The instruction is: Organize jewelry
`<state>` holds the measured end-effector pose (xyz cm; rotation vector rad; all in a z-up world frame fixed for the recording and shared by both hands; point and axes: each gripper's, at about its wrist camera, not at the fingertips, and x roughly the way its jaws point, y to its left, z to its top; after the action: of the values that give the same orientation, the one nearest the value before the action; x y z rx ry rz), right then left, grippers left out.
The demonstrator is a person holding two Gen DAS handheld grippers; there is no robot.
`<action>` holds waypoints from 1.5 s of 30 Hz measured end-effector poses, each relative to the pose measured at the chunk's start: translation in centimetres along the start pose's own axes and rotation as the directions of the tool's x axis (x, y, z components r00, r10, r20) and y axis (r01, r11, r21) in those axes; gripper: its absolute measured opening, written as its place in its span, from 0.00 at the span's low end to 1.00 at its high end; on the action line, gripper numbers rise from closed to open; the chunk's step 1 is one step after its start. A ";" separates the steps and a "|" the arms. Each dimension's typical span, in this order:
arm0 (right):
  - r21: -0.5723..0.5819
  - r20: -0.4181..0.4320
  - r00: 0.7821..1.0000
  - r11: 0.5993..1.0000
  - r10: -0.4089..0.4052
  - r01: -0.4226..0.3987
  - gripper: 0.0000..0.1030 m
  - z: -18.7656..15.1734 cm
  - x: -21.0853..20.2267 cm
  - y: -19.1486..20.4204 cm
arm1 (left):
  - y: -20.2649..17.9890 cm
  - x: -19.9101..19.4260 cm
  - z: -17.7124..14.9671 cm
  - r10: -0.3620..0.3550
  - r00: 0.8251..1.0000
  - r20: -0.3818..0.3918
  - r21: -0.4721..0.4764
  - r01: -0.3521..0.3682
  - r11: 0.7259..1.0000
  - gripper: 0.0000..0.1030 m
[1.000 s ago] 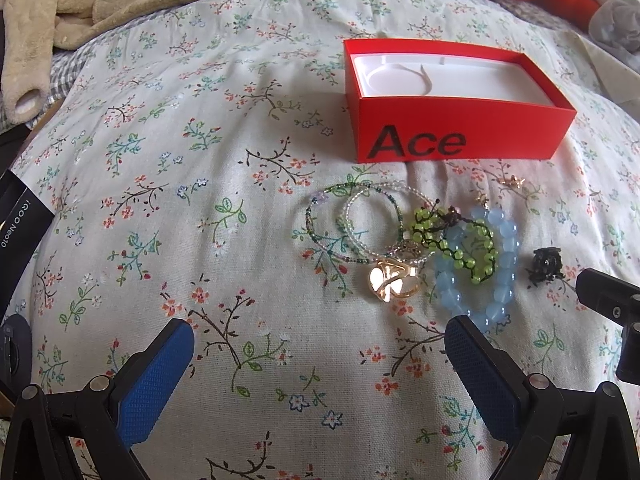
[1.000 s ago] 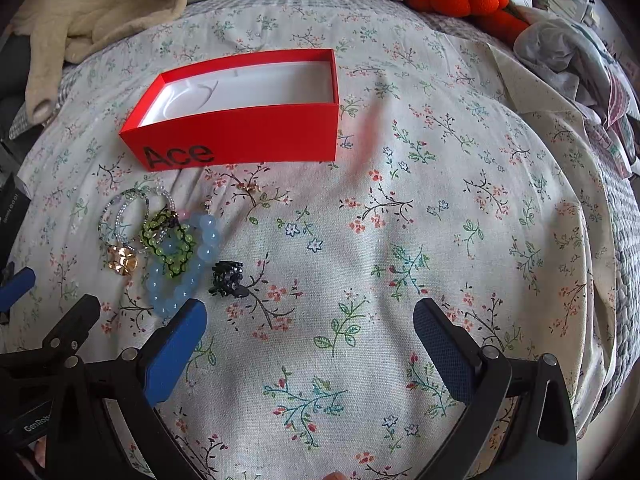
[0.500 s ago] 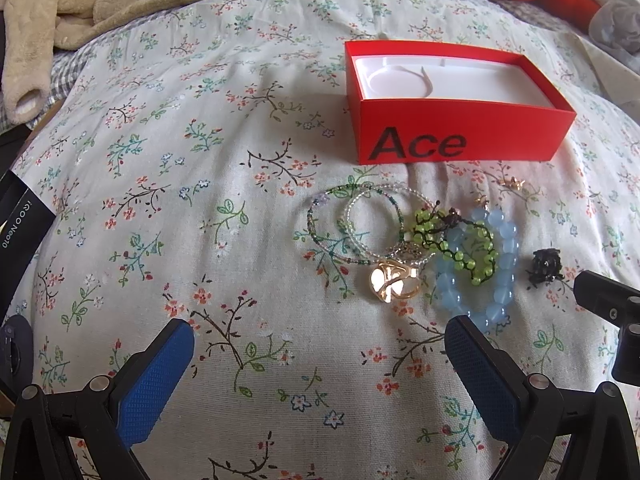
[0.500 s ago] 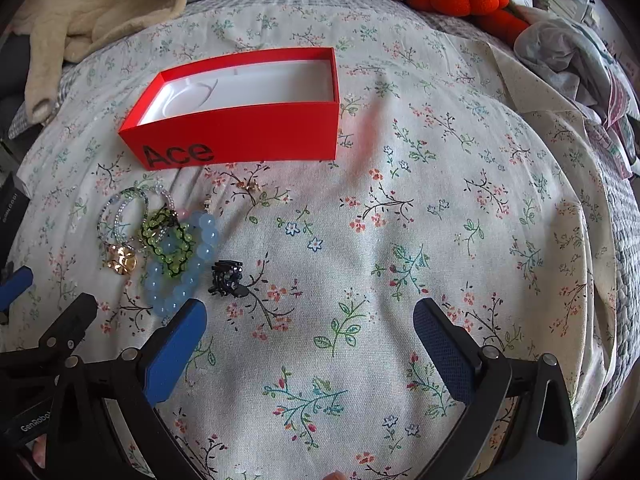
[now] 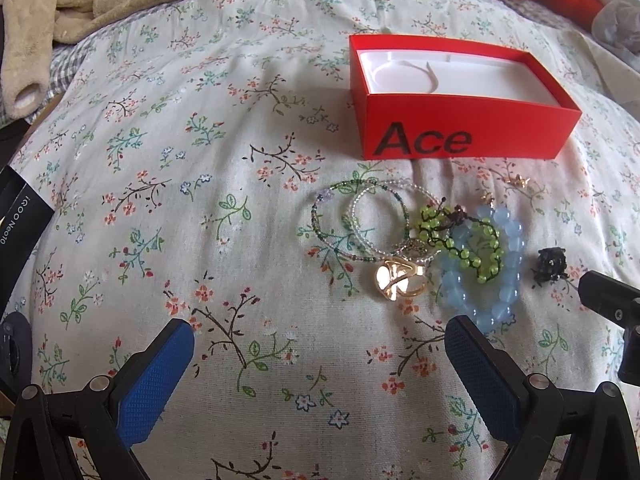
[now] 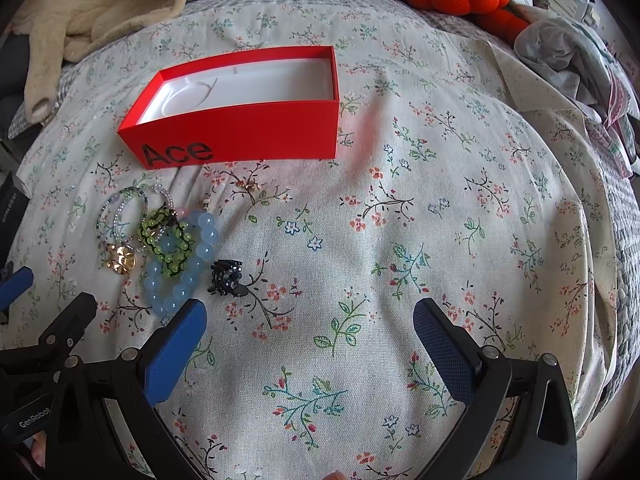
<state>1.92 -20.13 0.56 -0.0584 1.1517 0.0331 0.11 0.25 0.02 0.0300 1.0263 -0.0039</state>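
Both claws hung wide apart and held nothing above the bed [image 6: 460, 208]: the left claw [image 5: 320, 364] faced the tangled jewelry, the right claw [image 6: 310, 332] sat just beside the black hair clip [image 6: 226, 278]. The red box [image 5: 464, 140] stood empty beyond the pile. Since the blue bead bracelet [image 5: 484, 276] overlapped the green one [image 5: 464, 240], the lone clip probably made the cleanest first pick, pinched low across its body.

Tangled bead bracelets [image 5: 404, 236] before open red box [image 5: 460, 136]
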 end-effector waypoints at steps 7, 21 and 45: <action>0.017 -0.020 0.999 0.999 0.039 -0.039 1.00 0.3 0.0 -0.2 | 0.7 0.7 0.5 0.005 0.999 -0.049 0.028 -0.003 1.000 1.00; 0.044 -0.023 0.989 0.989 0.145 -0.144 1.00 3.9 -1.9 0.0 | 4.5 0.2 3.8 -0.077 0.995 -0.069 -0.025 0.075 0.997 1.00; 0.144 -0.198 0.878 0.899 0.436 -0.414 0.15 6.3 6.4 1.5 | 5.4 8.2 5.9 -0.379 0.920 -0.104 -0.223 0.350 0.910 0.07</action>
<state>10.21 -18.27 -2.77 0.2881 1.3751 0.3709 9.49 5.63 -3.83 -0.3525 1.1621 -0.2438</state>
